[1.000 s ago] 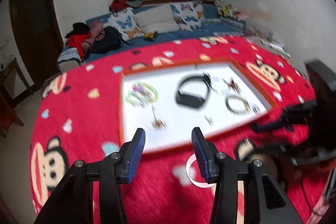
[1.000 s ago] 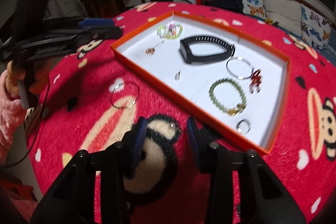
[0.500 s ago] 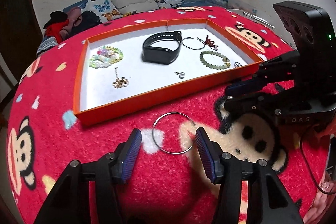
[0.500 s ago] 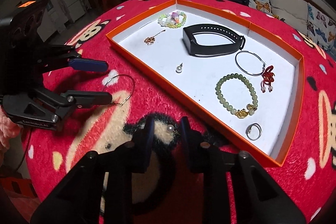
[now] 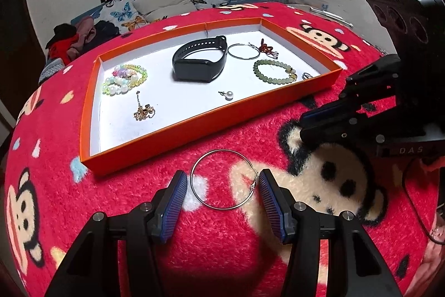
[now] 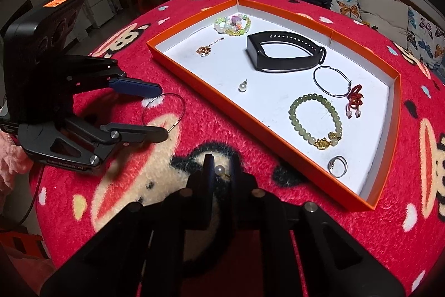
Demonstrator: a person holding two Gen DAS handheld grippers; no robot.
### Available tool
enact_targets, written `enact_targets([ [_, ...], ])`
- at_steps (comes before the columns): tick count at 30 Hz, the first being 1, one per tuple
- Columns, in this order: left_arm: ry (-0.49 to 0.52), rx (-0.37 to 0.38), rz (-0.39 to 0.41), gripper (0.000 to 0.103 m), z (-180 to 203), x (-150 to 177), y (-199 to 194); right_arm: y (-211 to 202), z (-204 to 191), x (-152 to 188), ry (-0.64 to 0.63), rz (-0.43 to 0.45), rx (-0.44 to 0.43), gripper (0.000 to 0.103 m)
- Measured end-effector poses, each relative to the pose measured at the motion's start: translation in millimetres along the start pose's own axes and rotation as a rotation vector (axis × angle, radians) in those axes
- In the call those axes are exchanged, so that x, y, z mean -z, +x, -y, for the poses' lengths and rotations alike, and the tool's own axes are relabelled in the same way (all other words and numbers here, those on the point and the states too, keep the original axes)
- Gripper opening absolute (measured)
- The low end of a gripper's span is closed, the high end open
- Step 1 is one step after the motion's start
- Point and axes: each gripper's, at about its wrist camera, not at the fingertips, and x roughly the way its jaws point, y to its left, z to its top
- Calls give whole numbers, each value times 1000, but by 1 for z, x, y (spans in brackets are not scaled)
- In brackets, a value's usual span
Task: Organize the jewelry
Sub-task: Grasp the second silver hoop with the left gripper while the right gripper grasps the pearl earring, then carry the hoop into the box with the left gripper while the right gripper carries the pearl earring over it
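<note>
Underneath, a red monkey-print blanket (image 5: 116,202) (butterfly-cushioned sofa (image 5: 167,2) behind).

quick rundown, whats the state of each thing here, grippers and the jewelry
left hand-held gripper: open, straddling the loose hoop
right hand-held gripper: shut on a pearl stud
loose hoop: flat on the blanket, outside the tray
tray: open-topped, on the blanket
black band: fastened in a loop, in the tray
second hoop: flat in the tray
green bracelet: closed, in the tray
second pearl stud: loose in the tray
</note>
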Motion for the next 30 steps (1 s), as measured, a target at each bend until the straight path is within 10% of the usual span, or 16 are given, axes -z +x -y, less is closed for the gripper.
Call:
enact_targets([
  [30, -58, -5, 105, 54, -6, -1, -36, -2, 3, 3, -21, -15, -5, 22],
])
